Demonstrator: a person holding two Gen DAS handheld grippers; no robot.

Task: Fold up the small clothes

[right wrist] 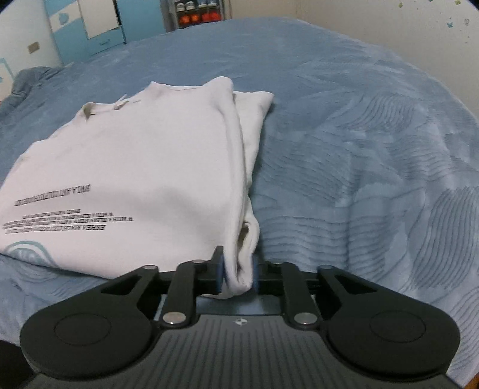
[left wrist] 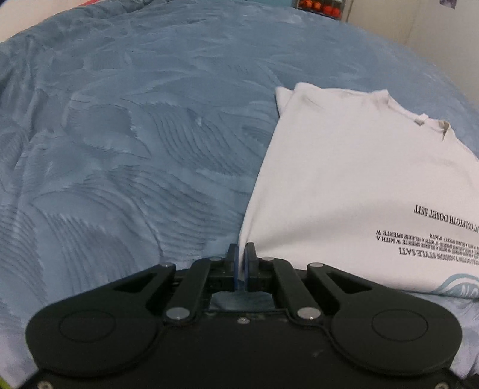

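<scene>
A white T-shirt (left wrist: pixel 353 185) with black print lies on a blue bedspread, its sides folded in and its collar at the far end. In the left wrist view my left gripper (left wrist: pixel 242 254) is shut on the near left corner of the shirt's hem, a thin edge of cloth between its blue pads. The right wrist view shows the same T-shirt (right wrist: pixel 143 167) to the left, with my right gripper (right wrist: pixel 238 263) shut on a bunched fold of its near right corner. Both near corners are lifted slightly off the bed.
The blue textured bedspread (left wrist: pixel 134 155) spreads wide to the left of the shirt, and the bedspread (right wrist: pixel 374 167) continues to its right. A light wall (right wrist: pixel 389 27) lies beyond the bed, with blue cabinet doors (right wrist: pixel 98 27) and a shelf (right wrist: pixel 197 15) of small items behind.
</scene>
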